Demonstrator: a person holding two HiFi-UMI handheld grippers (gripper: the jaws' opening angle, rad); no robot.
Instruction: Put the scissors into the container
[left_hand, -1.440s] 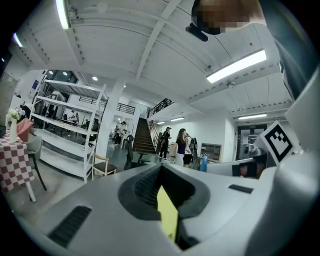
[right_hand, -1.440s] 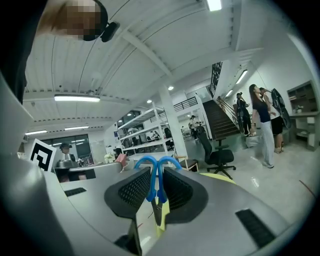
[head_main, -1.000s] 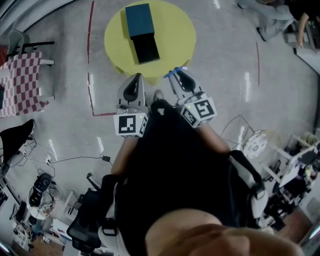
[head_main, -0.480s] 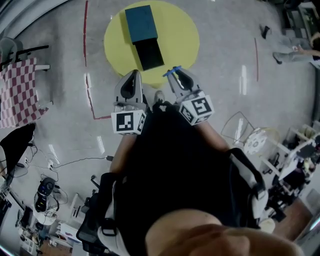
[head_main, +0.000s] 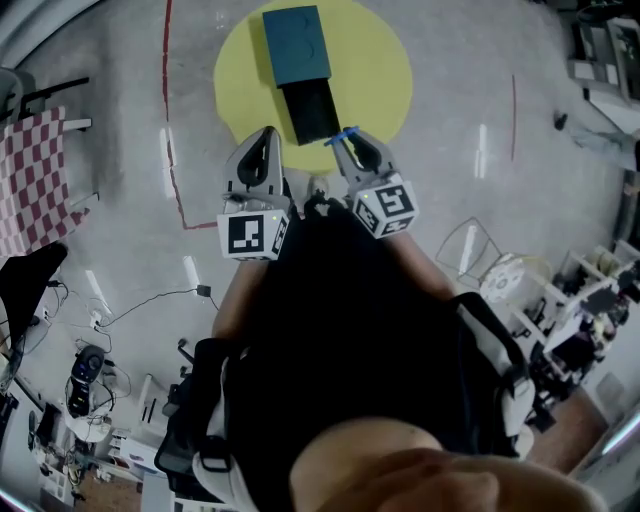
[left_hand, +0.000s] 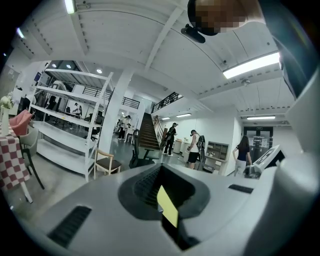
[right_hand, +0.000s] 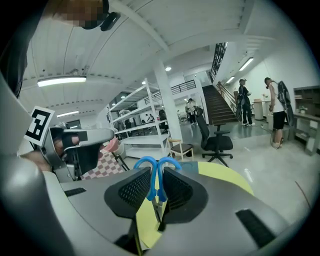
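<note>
Near the container (head_main: 309, 108) on the desk (head_main: 385, 70): scissors (right_hand: 156, 184) pinched in the fingers of the right gripper (head_main: 349, 148). Likely light, hard, slippy; best held by the blue loops. Left gripper (left_hand: 161, 186) fingers pressed together, empty.

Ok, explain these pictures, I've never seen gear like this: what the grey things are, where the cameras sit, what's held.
No robot here: a person holds a two-jaw gripper in each hand. The head view looks down from the person's head at the left gripper and right gripper near a round yellow table. The other two views ride on the grippers, looking along their jaws. On the table lies a teal and black container. The right gripper is shut on blue scissors; the left's jaws are together, empty.
</note>
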